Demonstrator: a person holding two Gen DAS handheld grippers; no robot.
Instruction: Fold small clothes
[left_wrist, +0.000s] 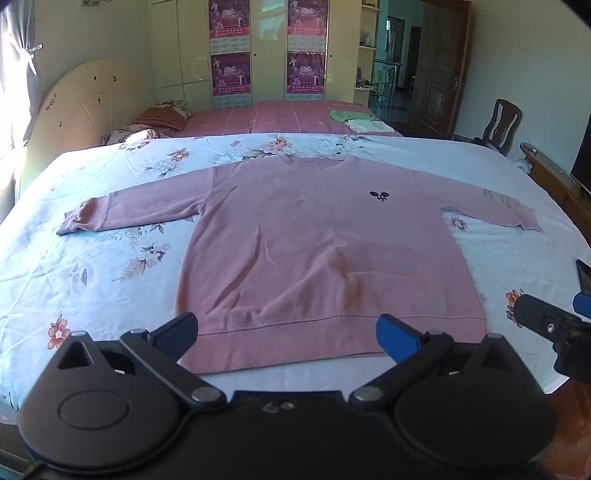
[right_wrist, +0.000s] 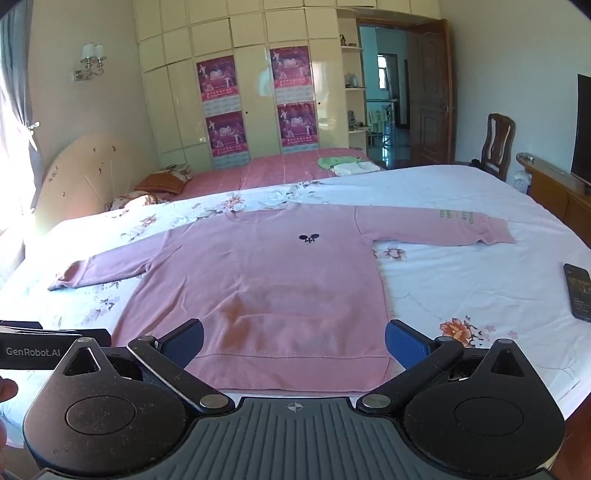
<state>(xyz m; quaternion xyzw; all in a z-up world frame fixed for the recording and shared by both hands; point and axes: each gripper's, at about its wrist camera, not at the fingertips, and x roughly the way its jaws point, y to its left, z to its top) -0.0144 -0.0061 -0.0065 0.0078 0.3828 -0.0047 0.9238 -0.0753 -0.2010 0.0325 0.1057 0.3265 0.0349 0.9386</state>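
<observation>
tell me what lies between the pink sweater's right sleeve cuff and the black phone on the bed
Only bare floral bedsheet. In the right wrist view, nothing sits between the pink sweater sleeve cuff and the black phone.

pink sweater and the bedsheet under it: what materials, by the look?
Pink sweater: soft matte knit, probably cotton jersey, going by the ribbed hem band and stitched seam.
Floral bedsheet: thin, smooth woven fabric, likely cotton or a blend, with a printed pattern and fine creases. Neither fibre is certain from the pictures.
</observation>
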